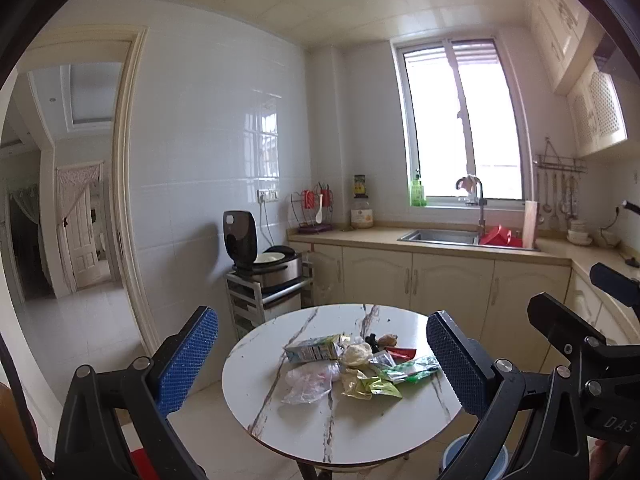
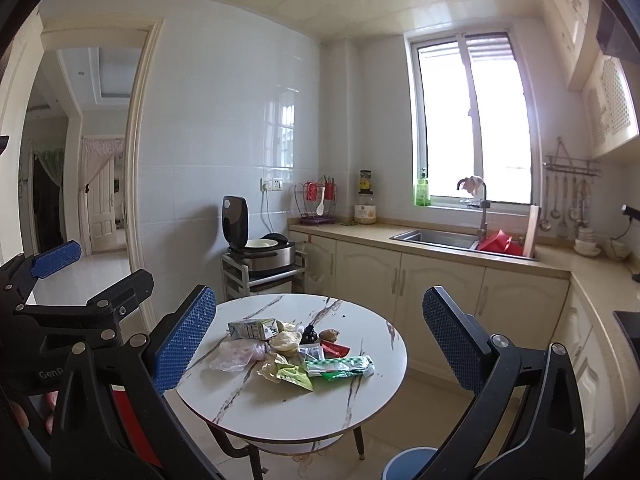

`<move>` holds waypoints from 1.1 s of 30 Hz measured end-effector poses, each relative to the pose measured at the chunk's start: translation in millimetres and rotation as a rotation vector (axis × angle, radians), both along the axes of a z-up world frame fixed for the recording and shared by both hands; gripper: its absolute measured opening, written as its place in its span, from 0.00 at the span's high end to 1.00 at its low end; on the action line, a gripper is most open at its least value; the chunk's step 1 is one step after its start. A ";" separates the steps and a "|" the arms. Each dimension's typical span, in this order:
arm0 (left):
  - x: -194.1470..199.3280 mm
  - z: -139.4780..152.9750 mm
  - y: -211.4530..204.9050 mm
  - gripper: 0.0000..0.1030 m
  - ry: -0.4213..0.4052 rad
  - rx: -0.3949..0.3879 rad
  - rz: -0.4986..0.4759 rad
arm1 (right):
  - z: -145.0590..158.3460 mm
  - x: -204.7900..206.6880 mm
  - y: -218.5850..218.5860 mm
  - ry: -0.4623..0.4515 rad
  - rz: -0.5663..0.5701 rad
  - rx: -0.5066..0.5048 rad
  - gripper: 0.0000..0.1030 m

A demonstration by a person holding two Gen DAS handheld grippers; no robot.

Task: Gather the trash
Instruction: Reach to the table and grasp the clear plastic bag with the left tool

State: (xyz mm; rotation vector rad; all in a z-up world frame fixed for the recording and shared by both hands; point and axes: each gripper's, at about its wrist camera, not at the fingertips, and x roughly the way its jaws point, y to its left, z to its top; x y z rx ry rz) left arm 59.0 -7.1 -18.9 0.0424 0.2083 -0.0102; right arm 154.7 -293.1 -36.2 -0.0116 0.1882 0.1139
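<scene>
The trash pile (image 2: 294, 354) is heaped on the round marble table (image 2: 288, 416). A blue bin (image 2: 408, 463) is seen below the table; its inside is hidden. The left gripper (image 1: 322, 360) and right gripper (image 2: 320, 340) are both spread wide, nothing held. A red basin (image 1: 500, 237) is placed in the sink (image 1: 436, 236). Only the right view shows a hand (image 2: 36, 412).

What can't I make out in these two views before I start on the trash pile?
- Blue bin: cut off by the bottom edge and the gripper finger in the right wrist view; mostly behind the table in the left wrist view. Its contents are hidden.
- Carton: print too small to read in either view.
- Dark lump in the pile: too small to identify.
- Anything under the clear bag: hidden.
</scene>
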 end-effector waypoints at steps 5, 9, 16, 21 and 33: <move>44.1 -18.2 -1.8 0.01 0.087 0.002 -0.008 | -30.8 37.9 -3.7 0.092 0.004 0.006 0.00; 92.0 -38.6 2.6 0.01 0.188 0.003 0.001 | -66.0 77.7 -12.9 0.196 -0.003 0.011 0.00; 188.0 -91.6 17.5 0.01 0.404 -0.035 0.024 | -142.0 149.4 -32.9 0.392 -0.002 0.049 0.00; 250.2 -118.3 13.3 0.01 0.517 -0.040 -0.002 | -187.7 189.0 -44.6 0.508 -0.007 0.075 0.00; 329.7 -127.8 47.2 0.01 0.532 -0.032 0.105 | -235.5 268.0 -53.0 0.646 0.027 0.072 0.00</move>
